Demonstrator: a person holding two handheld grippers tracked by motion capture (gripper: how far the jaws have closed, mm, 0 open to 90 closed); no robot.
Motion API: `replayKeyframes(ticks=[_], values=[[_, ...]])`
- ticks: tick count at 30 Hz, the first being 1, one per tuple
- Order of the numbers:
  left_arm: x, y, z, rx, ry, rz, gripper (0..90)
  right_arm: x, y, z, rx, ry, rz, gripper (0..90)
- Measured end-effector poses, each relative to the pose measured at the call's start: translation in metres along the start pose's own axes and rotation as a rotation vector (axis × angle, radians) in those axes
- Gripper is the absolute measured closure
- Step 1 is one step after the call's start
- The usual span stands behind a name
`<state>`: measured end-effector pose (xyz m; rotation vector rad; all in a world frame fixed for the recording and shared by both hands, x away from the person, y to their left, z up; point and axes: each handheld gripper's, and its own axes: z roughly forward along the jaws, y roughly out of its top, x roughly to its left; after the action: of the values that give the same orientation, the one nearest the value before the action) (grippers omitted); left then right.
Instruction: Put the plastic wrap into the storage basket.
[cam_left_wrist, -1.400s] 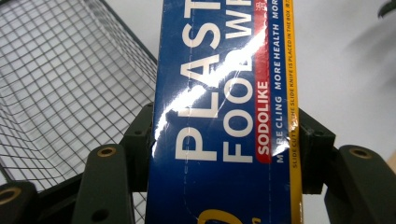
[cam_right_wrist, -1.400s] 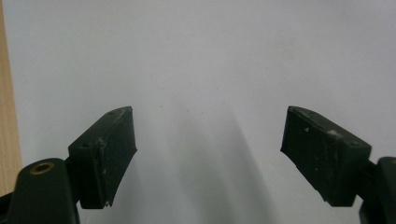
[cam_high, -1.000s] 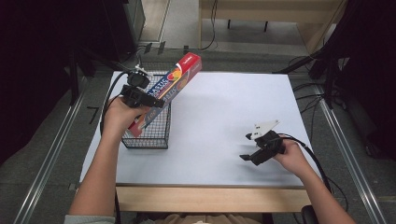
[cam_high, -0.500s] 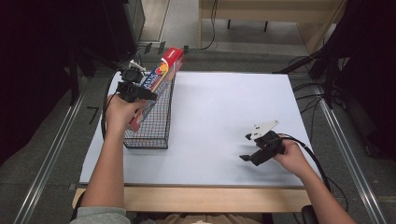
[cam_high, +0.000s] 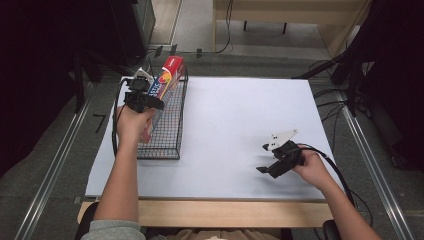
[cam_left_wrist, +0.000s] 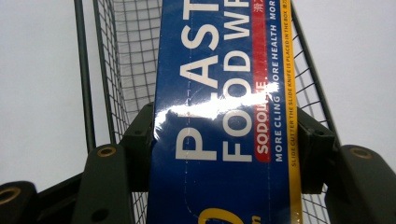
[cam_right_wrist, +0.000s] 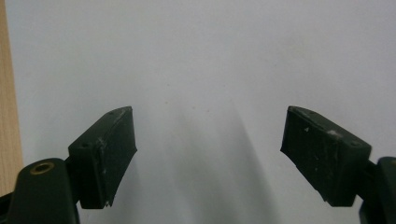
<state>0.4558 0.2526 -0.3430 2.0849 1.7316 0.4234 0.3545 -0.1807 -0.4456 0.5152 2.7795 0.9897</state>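
A long blue and red box of plastic food wrap (cam_high: 167, 76) (cam_left_wrist: 224, 112) lies lengthwise over a black wire basket (cam_high: 167, 125) at the table's left. My left gripper (cam_high: 145, 97) (cam_left_wrist: 224, 154) is shut on the box, its jaws pressing both long sides. In the left gripper view the basket's mesh (cam_left_wrist: 130, 70) runs beneath the box. My right gripper (cam_high: 270, 167) (cam_right_wrist: 208, 149) rests near the front right of the white table (cam_high: 240, 115), open, with nothing but bare table between its jaws.
The table's wooden front edge (cam_high: 225, 212) runs along the bottom, and a strip of it appears at the left of the right gripper view (cam_right_wrist: 7, 93). Cables trail off the right side (cam_high: 345, 115). A metal rail (cam_high: 55, 165) lies on the floor at left.
My left gripper has carried the box away from me and swung it in line with the basket, now lying lower over it. The right gripper has stayed put.
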Motion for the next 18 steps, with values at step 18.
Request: replayKeyframes(ticks=[18], values=[[-0.013, -0.003, 0.039, 0.070, 0.014, -0.046, 39.2, 0.001, 0.000, 0.000, 0.006, 0.004, -0.007, 18.6]])
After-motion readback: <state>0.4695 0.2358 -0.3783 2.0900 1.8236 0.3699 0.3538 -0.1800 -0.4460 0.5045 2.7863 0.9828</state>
